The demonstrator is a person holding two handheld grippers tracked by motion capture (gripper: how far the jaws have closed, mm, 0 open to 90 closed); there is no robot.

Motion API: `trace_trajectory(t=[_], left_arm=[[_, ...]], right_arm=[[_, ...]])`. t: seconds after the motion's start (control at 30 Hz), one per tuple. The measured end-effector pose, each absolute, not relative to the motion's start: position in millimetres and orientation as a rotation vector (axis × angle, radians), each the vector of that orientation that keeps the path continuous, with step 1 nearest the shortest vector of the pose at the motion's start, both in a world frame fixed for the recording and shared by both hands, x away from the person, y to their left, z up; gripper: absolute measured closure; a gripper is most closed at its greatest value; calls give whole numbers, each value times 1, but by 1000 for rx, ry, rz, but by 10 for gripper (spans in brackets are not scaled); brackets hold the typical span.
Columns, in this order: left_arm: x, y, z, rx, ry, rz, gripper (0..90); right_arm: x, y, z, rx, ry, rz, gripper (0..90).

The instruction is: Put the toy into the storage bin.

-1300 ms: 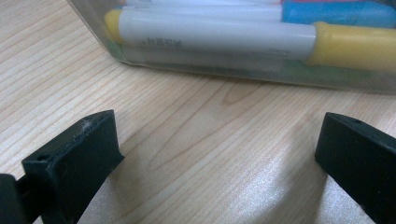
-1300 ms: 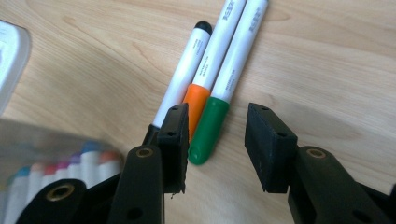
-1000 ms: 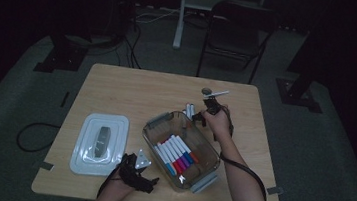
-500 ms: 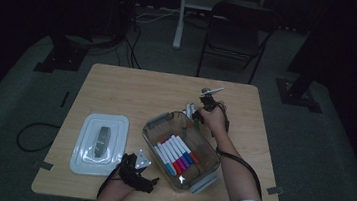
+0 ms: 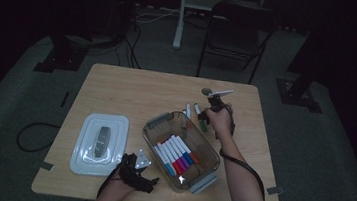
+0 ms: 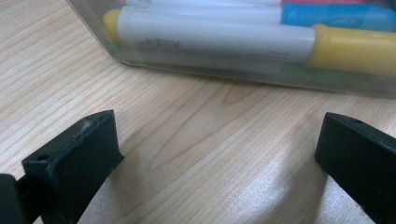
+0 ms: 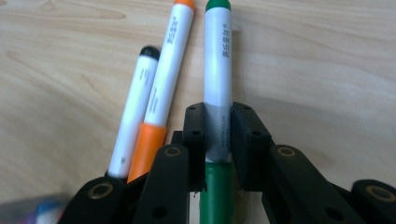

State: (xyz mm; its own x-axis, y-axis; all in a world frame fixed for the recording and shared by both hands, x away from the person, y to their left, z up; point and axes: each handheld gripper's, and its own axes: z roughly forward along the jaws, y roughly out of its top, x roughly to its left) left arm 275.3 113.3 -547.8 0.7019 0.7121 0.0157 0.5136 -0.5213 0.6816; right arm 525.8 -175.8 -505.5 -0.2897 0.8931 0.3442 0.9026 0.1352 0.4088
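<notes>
Pale wood table (image 7: 327, 70), white green-capped marker (image 7: 218, 70) pinched in right hand-held gripper (image 7: 218, 140); left hand-held gripper (image 6: 219, 154) wide, empty.

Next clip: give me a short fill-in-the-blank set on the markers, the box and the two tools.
1. The right tool is shut on the marker with the ____ cap.
2. Beside it on the table lie a black-capped marker and an ____ one.
3. The left tool has its jaws ____, with nothing between them.
4. The lid lies ____ the clear box.

Missing words: green; orange; open; beside
</notes>
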Motion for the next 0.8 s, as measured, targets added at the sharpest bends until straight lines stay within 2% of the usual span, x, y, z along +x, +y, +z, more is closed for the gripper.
trace_trajectory(t=[0.6, 0.8], left_arm=[[275, 113, -548, 2243, 930, 386, 4], [275, 113, -548, 2242, 930, 385, 4]], right_arm=[[481, -208, -465, -1728, -2311, -952, 768], [460, -224, -438, -1699, -2295, -1031, 768]])
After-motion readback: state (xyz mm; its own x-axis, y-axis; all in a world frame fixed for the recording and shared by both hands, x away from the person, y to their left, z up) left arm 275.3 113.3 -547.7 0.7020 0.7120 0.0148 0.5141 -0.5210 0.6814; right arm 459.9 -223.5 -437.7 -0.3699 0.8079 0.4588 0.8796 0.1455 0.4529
